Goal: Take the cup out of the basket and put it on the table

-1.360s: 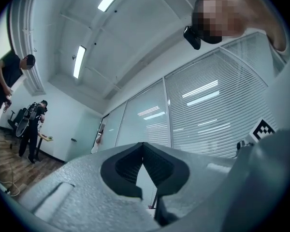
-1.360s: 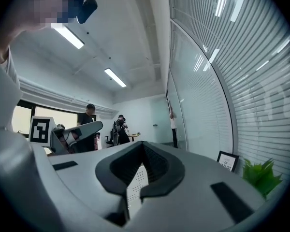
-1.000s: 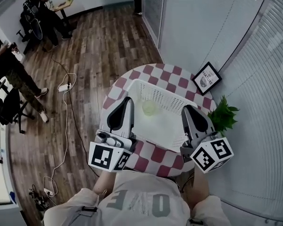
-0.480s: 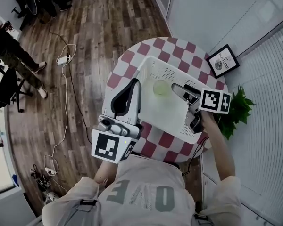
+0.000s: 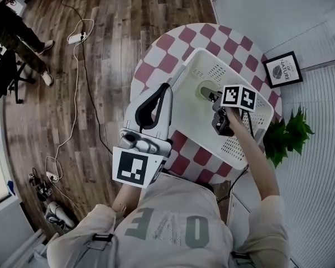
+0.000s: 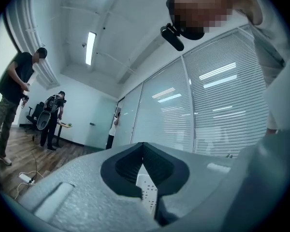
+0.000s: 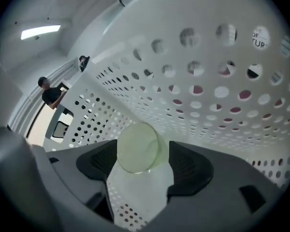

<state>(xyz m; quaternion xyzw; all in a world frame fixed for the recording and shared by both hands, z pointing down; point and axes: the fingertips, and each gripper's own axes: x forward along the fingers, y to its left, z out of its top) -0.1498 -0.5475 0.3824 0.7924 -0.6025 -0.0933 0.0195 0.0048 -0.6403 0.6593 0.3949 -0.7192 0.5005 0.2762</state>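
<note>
- Closing right gripper (image 7: 144,159) fingers on either side of pale green cup (image 7: 137,148), not pressing it.
- Leaving cup inside white basket (image 7: 208,81) on checkered worktop (image 5: 156,66).
- Holding left gripper (image 6: 143,149) fingers shut, empty, beside basket.

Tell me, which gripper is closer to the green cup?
Right. The right gripper is inside the basket, with the cup between its closing jaws. The left gripper hovers outside the basket's edge, farther away.

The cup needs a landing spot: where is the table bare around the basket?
Bare checkered table lies along the far-left side of the basket, and a narrower strip at its near edge. The side toward the framed picture is tight.
</note>
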